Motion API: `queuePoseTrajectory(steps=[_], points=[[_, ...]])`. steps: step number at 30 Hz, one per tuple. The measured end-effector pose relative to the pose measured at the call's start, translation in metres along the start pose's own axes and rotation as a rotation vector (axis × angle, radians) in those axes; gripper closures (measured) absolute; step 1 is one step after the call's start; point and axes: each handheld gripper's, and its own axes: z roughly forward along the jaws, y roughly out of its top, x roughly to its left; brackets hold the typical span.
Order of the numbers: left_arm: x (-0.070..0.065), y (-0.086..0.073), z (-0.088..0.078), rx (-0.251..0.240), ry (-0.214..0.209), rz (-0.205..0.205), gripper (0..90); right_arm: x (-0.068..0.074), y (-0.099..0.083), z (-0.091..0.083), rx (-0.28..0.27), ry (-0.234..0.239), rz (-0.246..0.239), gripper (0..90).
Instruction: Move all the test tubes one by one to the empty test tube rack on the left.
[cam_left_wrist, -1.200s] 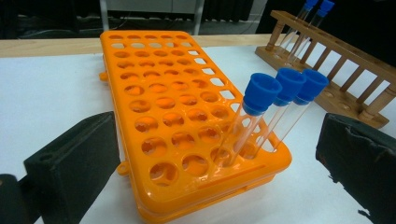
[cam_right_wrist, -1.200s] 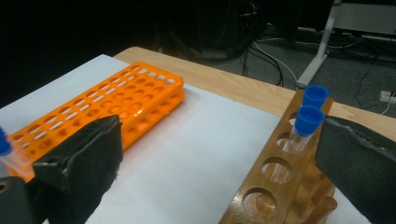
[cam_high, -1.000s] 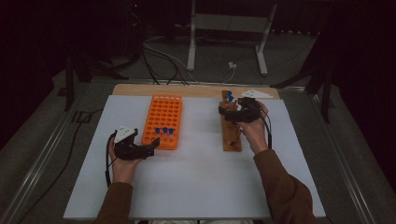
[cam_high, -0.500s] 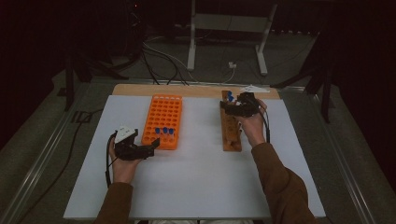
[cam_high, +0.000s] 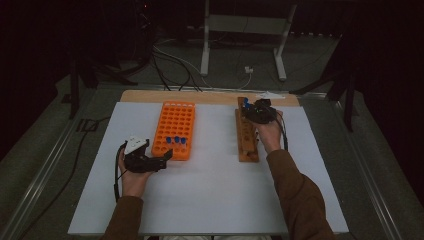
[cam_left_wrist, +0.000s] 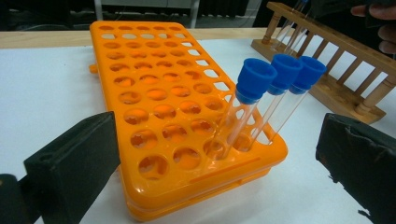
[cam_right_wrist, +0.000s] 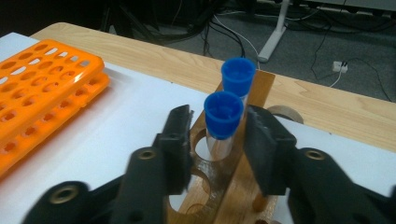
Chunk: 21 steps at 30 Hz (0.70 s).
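Observation:
An orange tube rack lies left of centre, with three blue-capped tubes at its near end. My left gripper rests just in front of it, open; its jaws stand wide on either side of the tubes without touching the rack. A wooden rack lies to the right with two blue-capped tubes at its far end. My right gripper has just been closing around the nearer tube, which stands between the pads. A gap still shows on the left side. The second tube stands behind.
A white mat covers the table, and a bare wooden strip runs along its far edge with a white scrap on it. Beyond are cables and a stand's legs on the floor.
My right gripper has moved a little toward the far end of the wooden rack and lower, and its jaws have narrowed around the blue-capped tube. The left gripper has stayed put.

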Motion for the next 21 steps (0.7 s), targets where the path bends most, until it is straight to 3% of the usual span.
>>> queuePoseTrajectory(steps=[9, 21], points=[[-0.0006, -0.0009, 0.0009, 0.001, -0.002, -0.002, 0.6, 0.0033, 0.0029, 0.0075, 0.017, -0.033, -0.019, 74.6], [-0.0008, -0.0016, 0.0018, 0.001, -0.001, -0.002, 0.6, 0.008, 0.0033, 0.0093, 0.036, -0.055, -0.034, 76.1]])
